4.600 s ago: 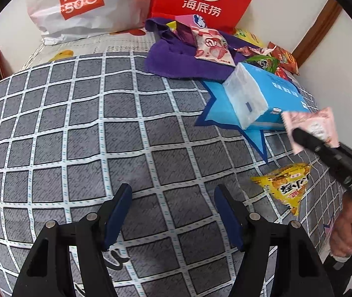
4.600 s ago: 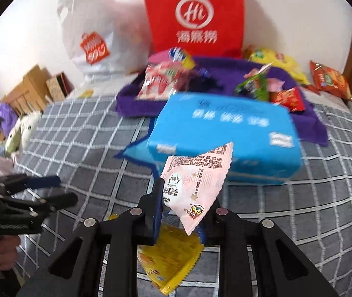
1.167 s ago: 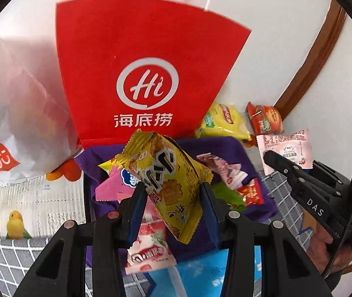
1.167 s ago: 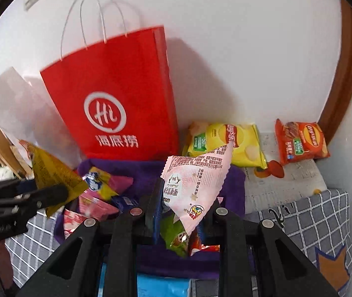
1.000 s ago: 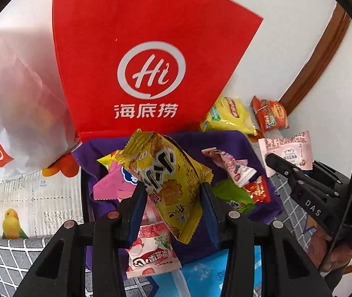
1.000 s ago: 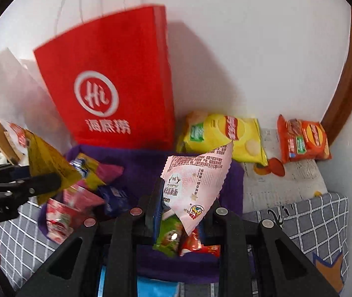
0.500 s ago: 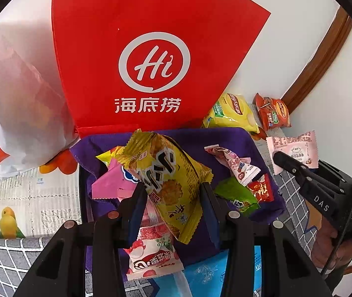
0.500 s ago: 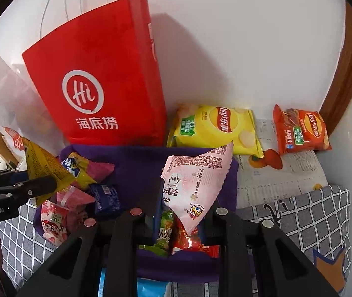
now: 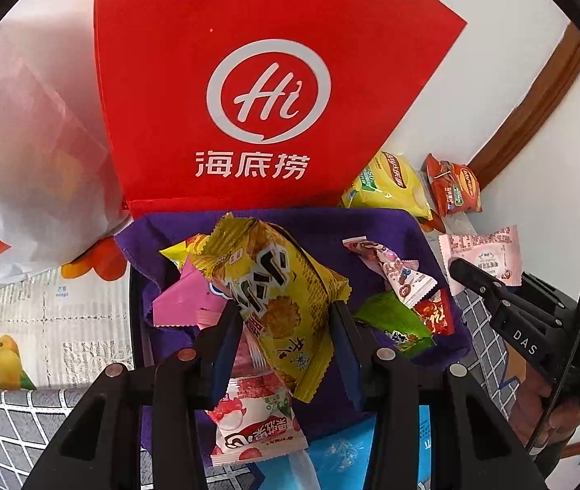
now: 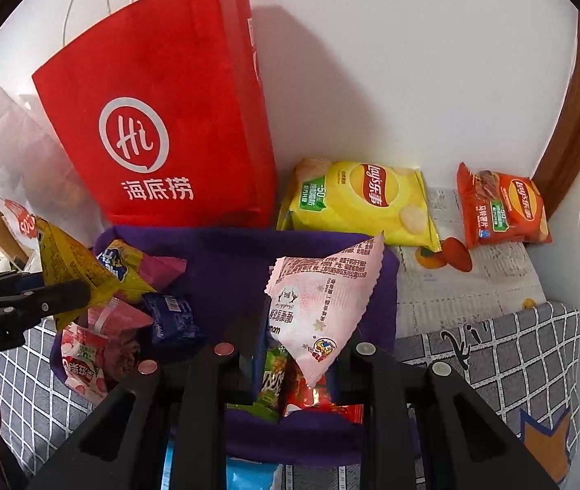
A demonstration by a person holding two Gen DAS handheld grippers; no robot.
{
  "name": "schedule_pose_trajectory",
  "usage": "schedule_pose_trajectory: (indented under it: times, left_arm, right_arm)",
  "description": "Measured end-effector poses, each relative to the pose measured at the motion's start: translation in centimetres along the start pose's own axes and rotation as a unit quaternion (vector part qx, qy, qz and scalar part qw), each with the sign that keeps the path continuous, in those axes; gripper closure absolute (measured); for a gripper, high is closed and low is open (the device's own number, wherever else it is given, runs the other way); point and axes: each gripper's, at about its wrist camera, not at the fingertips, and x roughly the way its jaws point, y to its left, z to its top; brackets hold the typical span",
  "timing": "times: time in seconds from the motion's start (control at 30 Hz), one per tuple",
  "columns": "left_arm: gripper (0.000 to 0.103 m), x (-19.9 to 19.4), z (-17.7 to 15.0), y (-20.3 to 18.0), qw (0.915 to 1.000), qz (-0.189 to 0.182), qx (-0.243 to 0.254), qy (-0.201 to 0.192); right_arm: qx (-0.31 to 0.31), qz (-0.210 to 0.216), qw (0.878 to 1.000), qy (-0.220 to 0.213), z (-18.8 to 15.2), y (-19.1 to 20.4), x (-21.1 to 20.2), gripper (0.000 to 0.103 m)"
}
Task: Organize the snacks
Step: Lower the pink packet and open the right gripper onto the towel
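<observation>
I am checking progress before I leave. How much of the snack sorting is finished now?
Done: several small packets already lie on the purple cloth. In hand: the left gripper is shut on a yellow snack packet, and the right gripper on a pink packet, both above the cloth. Possibly left: the yellow chip bag and orange chip bag beside it.

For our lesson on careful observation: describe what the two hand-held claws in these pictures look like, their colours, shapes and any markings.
Both are matte black plastic. The left claw has two flat fingers with dark blue pads and round silvery screws on angular black arms with cut-out openings. The right claw is built alike; its side bears white "DAS" lettering, with a thin black cable beside it.
</observation>
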Motion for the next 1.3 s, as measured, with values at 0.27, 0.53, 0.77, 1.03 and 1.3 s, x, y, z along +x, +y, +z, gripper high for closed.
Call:
schedule_pose_trajectory:
  times: [0.27,0.53,0.77,1.03,1.3]
  left_arm:
    - [0.062,1.0,-0.4,-1.1,0.9997,-0.008,0.012,0.018]
    - [0.062,1.7,-0.7,-1.9,0.9992,-0.003,0.024,0.032]
    - [0.062,2.5,-0.7,-2.3,0.9987,0.008,0.028,0.042]
    - [0.062,3.0,-0.7,-2.8,0.9979,0.012,0.038,0.051]
    - [0.060,3.5,-0.8,-2.7,0.9973,0.017,0.031,0.064]
  right_arm:
    - [-0.016,0.002,1.000,0.022,-0.3,0.7,1.1,0.079]
    - [-0.028,-0.002,0.998,0.048,-0.8,1.1,2.0,0.079]
    - [-0.037,-0.002,0.998,0.052,-0.8,1.4,1.9,0.079]
    - [-0.043,-0.005,0.998,0.054,-0.9,1.7,2.0,0.079]
    - [-0.052,-0.010,0.997,0.059,-1.0,1.9,2.2,0.075]
